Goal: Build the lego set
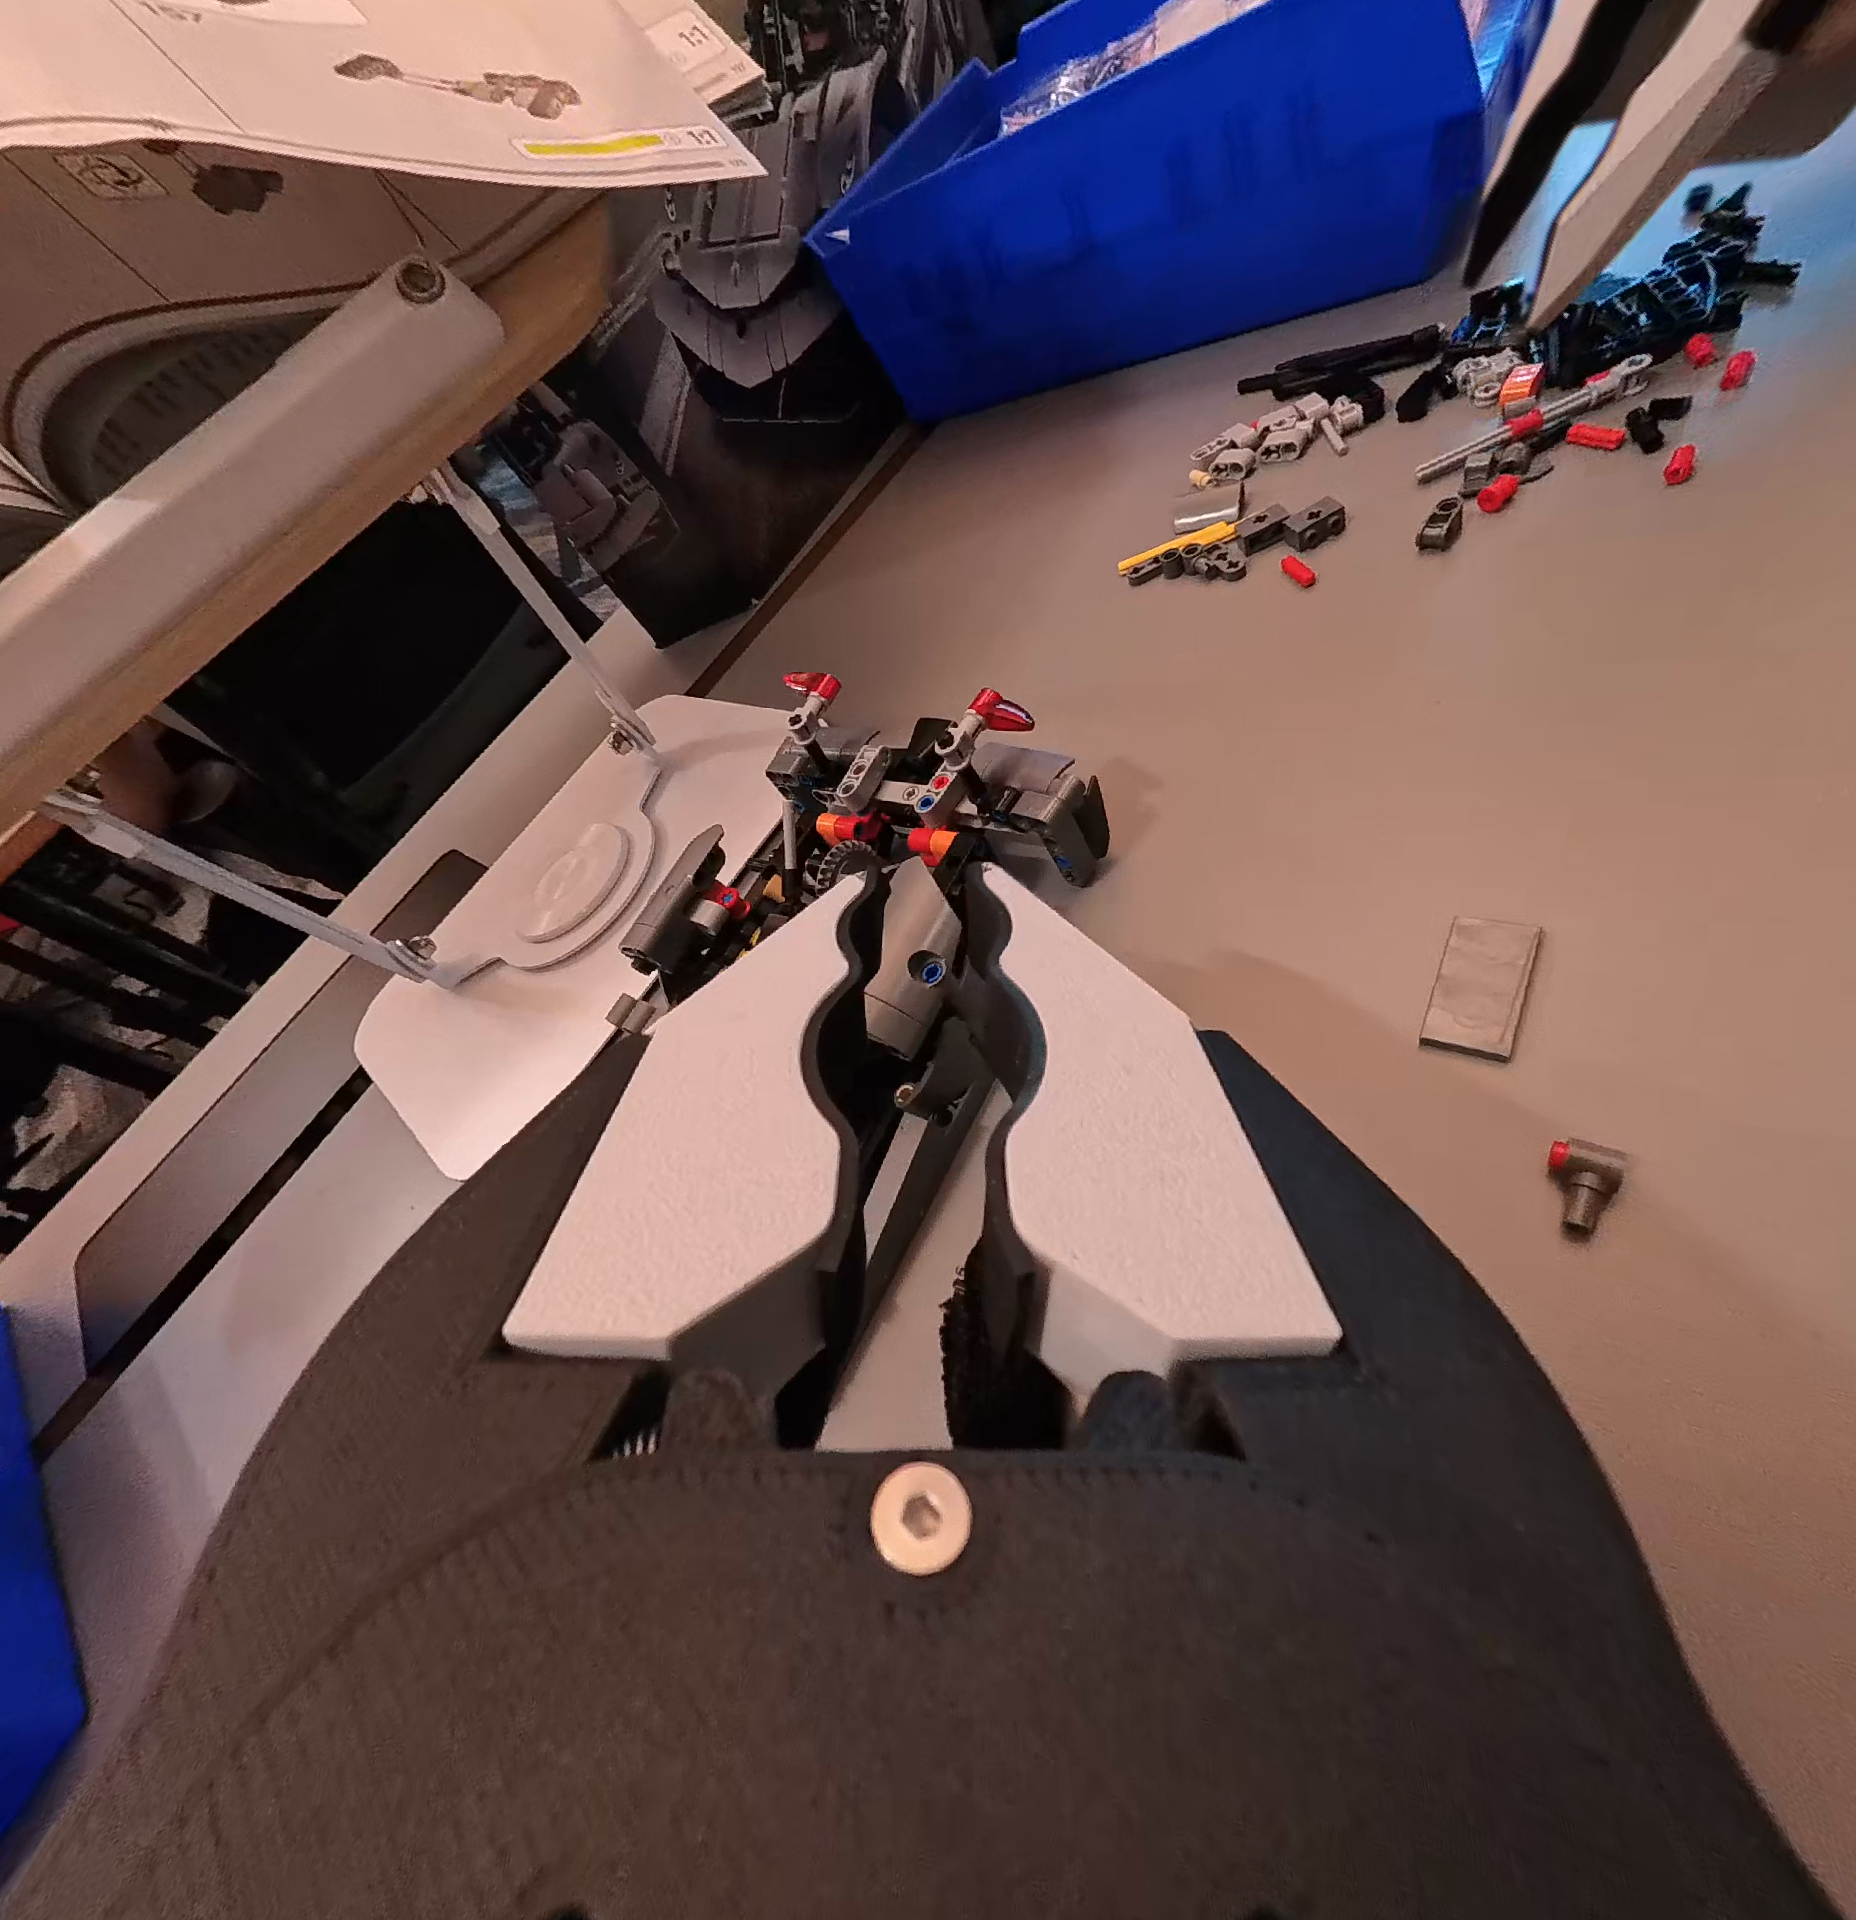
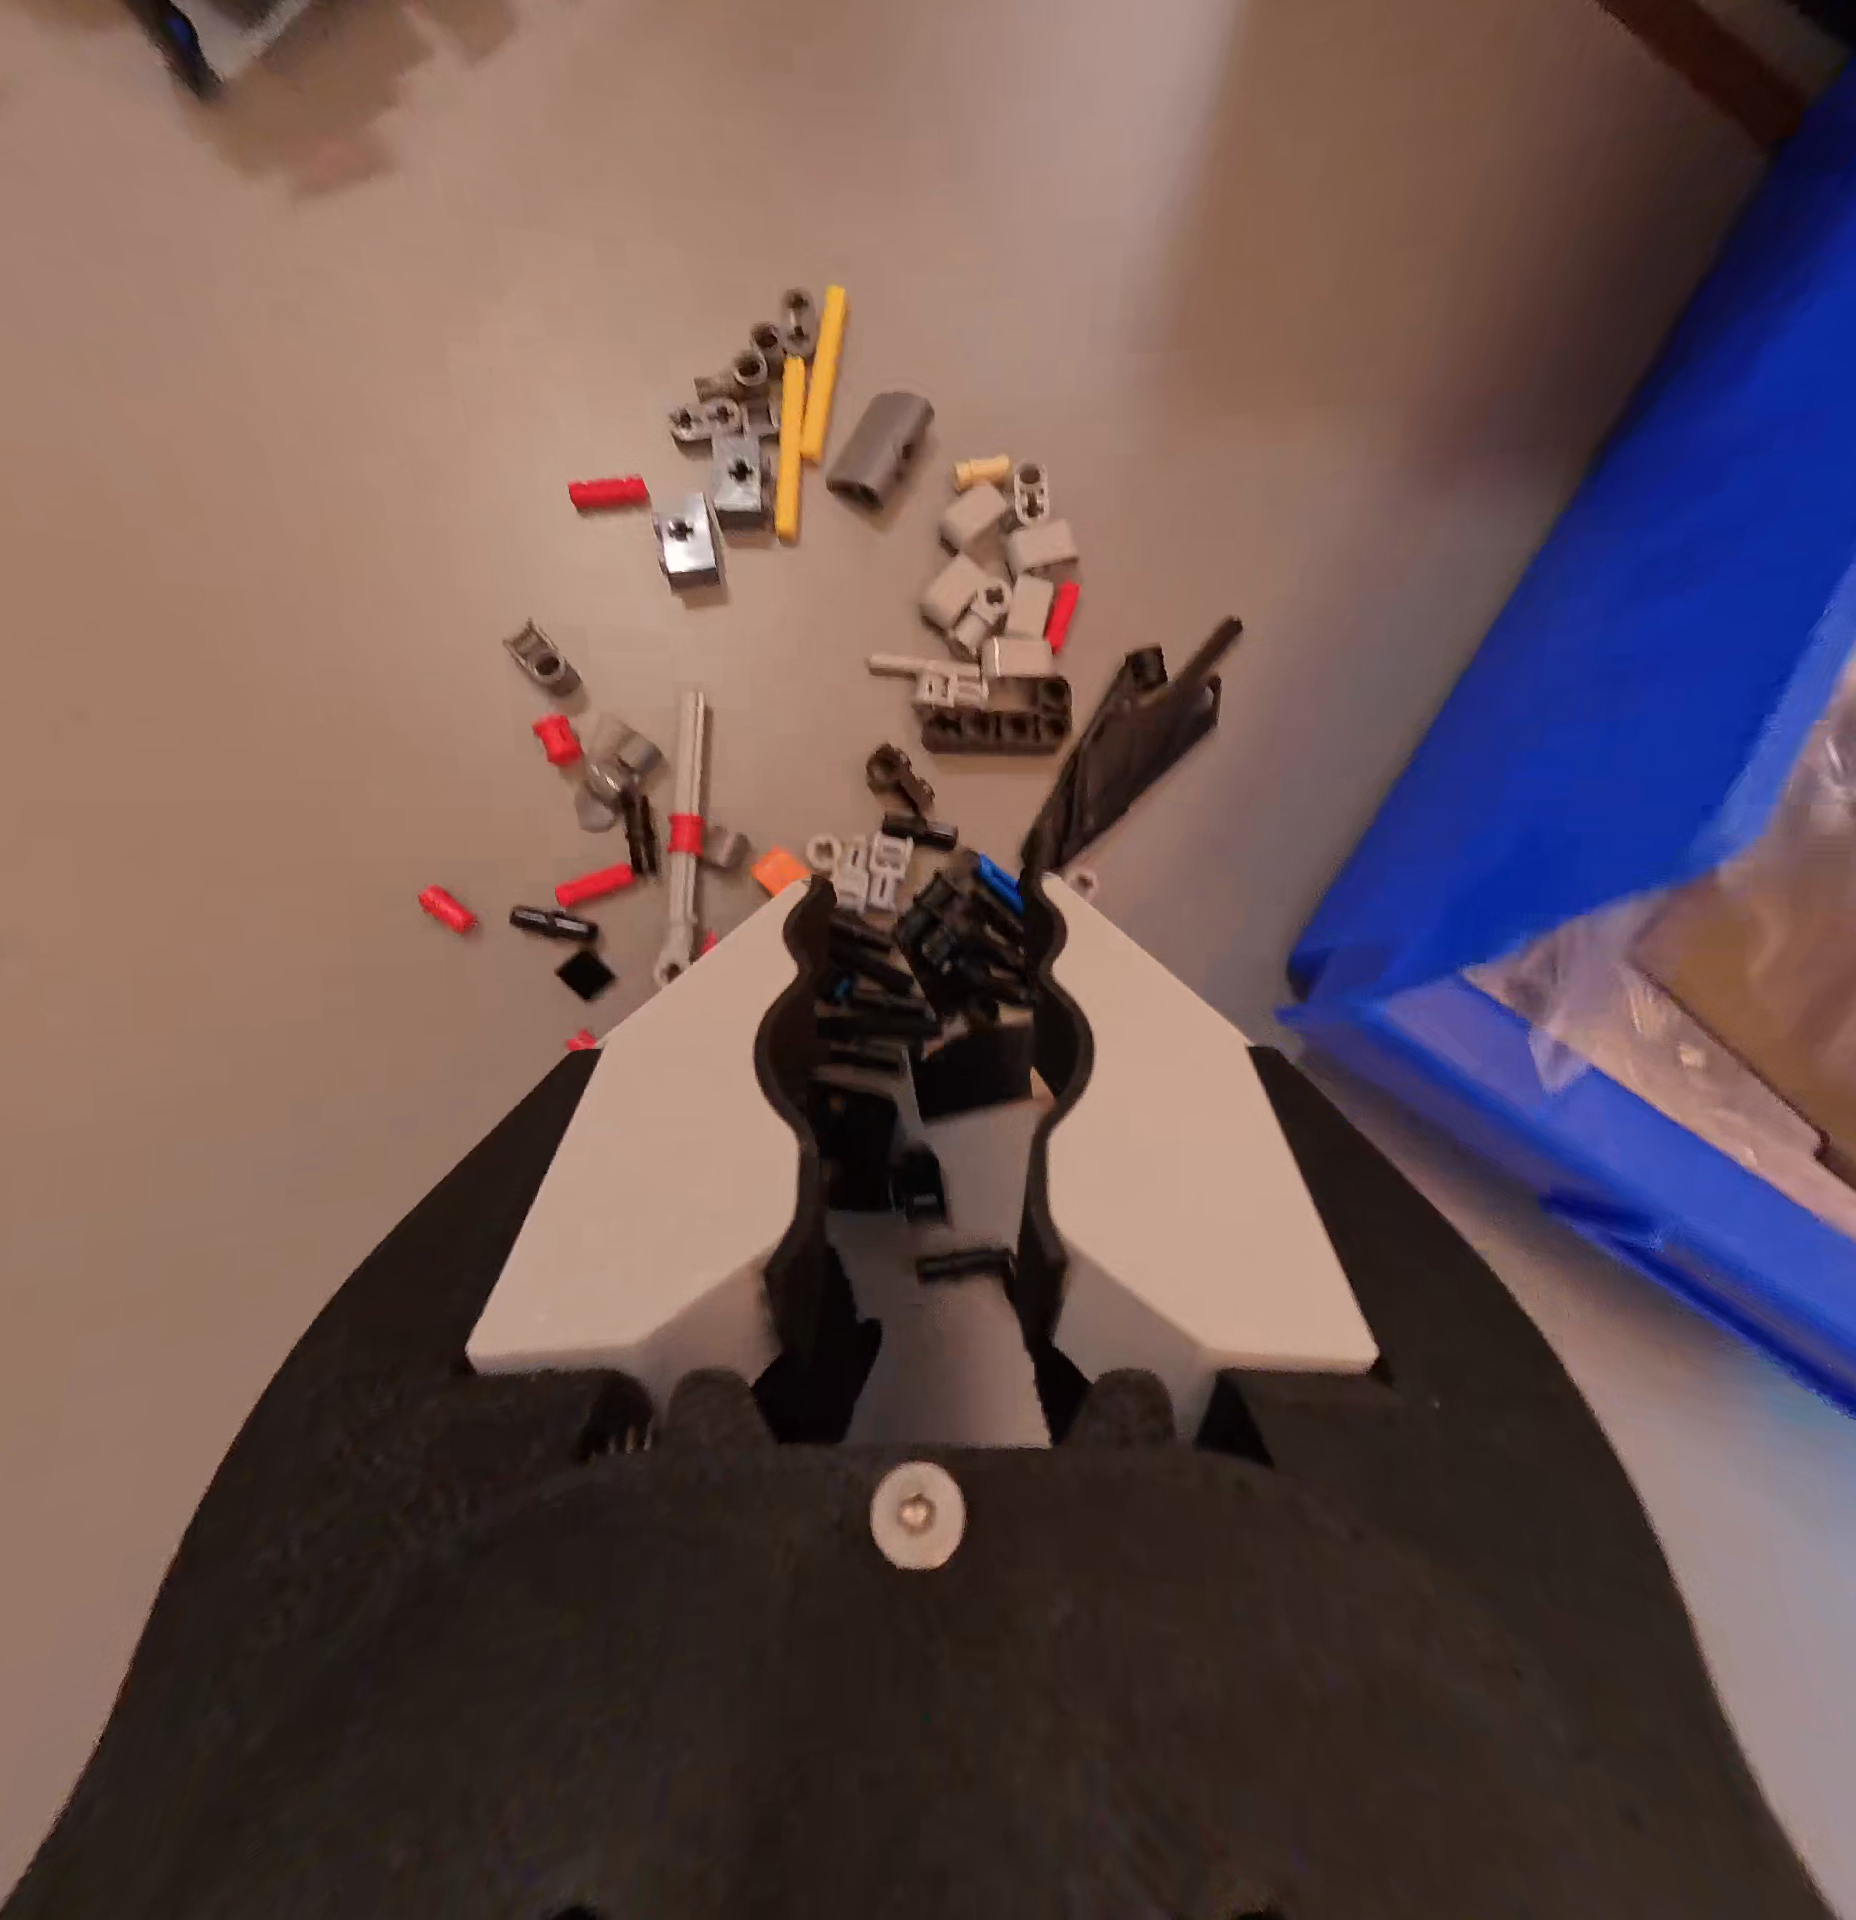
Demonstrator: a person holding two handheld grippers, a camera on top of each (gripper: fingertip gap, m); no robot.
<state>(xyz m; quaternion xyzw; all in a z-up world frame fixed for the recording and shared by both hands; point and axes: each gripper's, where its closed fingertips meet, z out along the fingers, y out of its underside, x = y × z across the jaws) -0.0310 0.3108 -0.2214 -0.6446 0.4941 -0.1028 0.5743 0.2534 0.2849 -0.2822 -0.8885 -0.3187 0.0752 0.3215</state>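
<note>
In the left wrist view my left gripper (image 1: 924,883) is shut on the partly built lego model (image 1: 903,800). The model is a grey and black assembly with red tips, resting on the table, and its grey rear part sits between my fingers. My right gripper (image 2: 929,894) is open and hovers over a heap of small black pins (image 2: 882,987), which shows between its fingers. It also shows at the top right of the left wrist view (image 1: 1526,291), over the black parts. Loose grey, red and yellow pieces (image 2: 799,499) lie spread beyond it.
A blue bin (image 1: 1163,208) of bagged parts stands at the back, and to the right in the right wrist view (image 2: 1630,727). An instruction booklet (image 1: 384,83) rests on a stand with a white base (image 1: 550,935) at left. A grey tile (image 1: 1480,987) and a small grey piece (image 1: 1584,1179) lie apart. One gripper's finger ends stand about 30 centimeters off the other's. The right gripper is farther from the grey tile (image 1: 1480,987), some 25 centimeters, than the left, some 11 centimeters.
</note>
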